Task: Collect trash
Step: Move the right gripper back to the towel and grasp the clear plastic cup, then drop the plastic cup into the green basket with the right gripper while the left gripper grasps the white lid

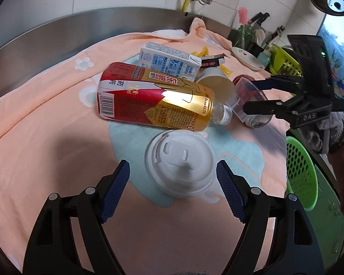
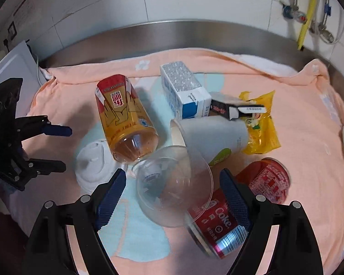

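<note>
Trash is seen scattered over a peach towel spread on a steel counter against a white tiled wall. At the centre, a red-and-gold drink bottle lies on its side, its clear neck pointed toward a toppled paper cup. Behind the bottle a blue-and-white milk carton is laid flat, with a small black box and a yellow wrapper just beside it. A white plastic cup lid rests on the towel's pale blue patch, near the bottle.

The left gripper is held wide open just above the towel, the lid lying ahead of and partly between its blue-padded fingers; contact is not seen. The right gripper is likewise spread wide, set on either side of a clear plastic cup tipped on its side; nothing is clamped. A red Coke can lies on its side touching that cup, partly behind the right-hand finger.

At the counter's far end, a white dish and a lime-green basket are visible, and a green perforated basket sits beyond the towel's edge.
</note>
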A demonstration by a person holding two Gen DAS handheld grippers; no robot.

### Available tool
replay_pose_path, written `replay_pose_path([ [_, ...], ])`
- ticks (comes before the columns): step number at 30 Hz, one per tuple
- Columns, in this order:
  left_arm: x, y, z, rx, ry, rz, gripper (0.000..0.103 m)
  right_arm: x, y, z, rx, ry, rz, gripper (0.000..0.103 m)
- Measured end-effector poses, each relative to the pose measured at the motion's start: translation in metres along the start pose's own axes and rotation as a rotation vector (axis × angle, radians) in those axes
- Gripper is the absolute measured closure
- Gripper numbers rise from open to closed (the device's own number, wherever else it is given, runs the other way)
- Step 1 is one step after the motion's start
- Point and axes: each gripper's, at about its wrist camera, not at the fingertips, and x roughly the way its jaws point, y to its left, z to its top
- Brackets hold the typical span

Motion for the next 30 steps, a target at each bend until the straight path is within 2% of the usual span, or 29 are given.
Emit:
replay_pose_path([
  [5,0.005,-0.007,0.001,0.041,0.011,0.01,0.026,0.006,-0.002,0.001,-0.014,0.013,0.012,0.023],
  [7,0.007,-0.009,0.002,0.052,0.014,0.012,0.026,0.008,-0.001,0.002,-0.022,0.021,0.036,0.028],
  [9,0.01,-0.01,0.002,0.06,0.02,0.012,0.026,0.008,0.002,0.002,-0.032,0.023,0.03,0.037],
  [13,0.014,-0.013,0.003,0.084,0.031,0.016,0.027,0.003,0.009,0.001,-0.044,0.007,0.029,0.038],
  [19,0.019,-0.026,0.007,0.143,0.041,0.0,0.027,-0.024,0.019,-0.006,0.006,-0.059,0.013,0.038],
  [21,0.024,-0.03,0.006,0.164,0.05,-0.008,0.027,-0.034,0.025,-0.013,0.02,-0.076,-0.013,0.039],
  [25,0.032,-0.036,0.007,0.2,0.043,0.041,0.027,-0.054,0.033,-0.034,0.085,-0.101,-0.042,0.039],
  [30,0.037,-0.032,0.008,0.214,0.049,0.052,0.027,-0.076,0.039,-0.069,0.178,-0.152,-0.06,0.039],
])
